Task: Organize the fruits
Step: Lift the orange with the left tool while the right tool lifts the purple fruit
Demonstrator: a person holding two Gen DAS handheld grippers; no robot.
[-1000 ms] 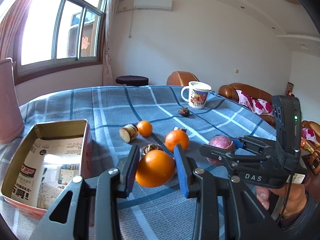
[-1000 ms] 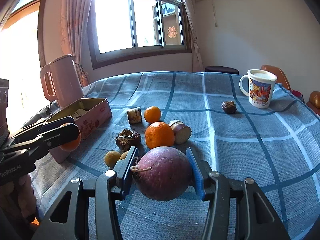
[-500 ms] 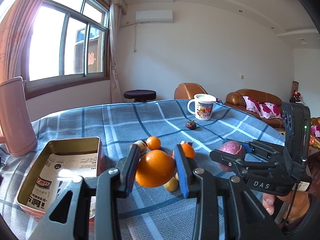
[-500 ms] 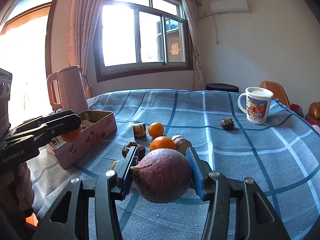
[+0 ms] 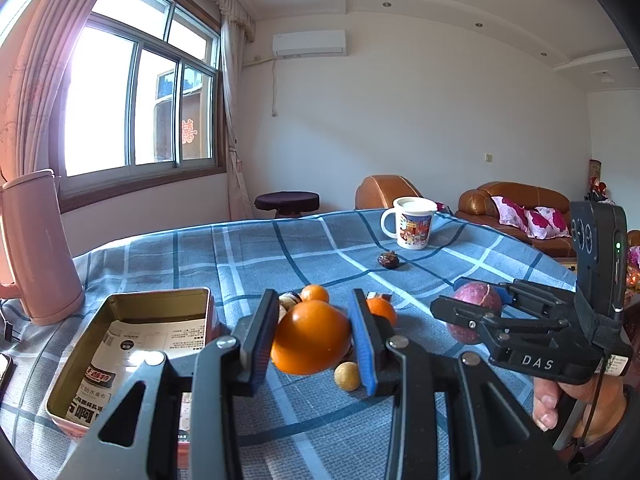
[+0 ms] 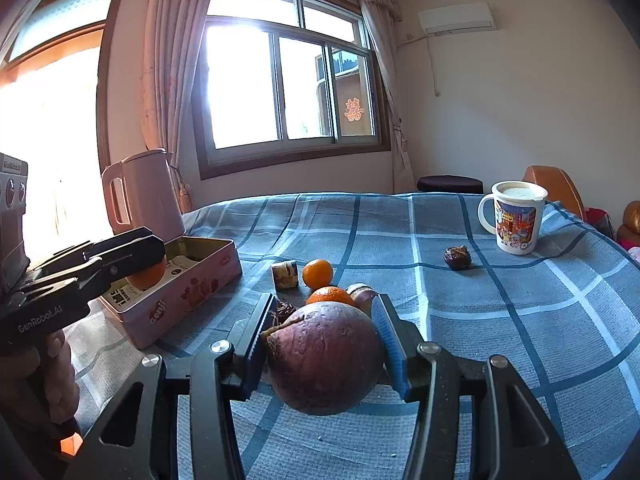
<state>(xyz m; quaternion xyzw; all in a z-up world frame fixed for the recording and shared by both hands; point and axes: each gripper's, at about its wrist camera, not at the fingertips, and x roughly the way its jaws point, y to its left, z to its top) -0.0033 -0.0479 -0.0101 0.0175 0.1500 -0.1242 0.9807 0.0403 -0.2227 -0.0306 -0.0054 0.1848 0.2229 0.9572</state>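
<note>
Sunlit window (image 6: 288,84), white walls, brown leather sofa (image 5: 516,208)

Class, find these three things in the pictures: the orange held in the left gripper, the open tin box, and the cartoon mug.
orange (image 5: 311,337): left wrist view, middle of its skin between the fingers.
tin box (image 5: 156,294): left wrist view, far rim.
mug (image 6: 516,224): right wrist view, printed side.

Printed mug (image 6: 515,218) and pink kettle (image 6: 146,194) on blue plaid-clothed desk (image 6: 520,312); brown sofa (image 5: 516,210) behind.
</note>
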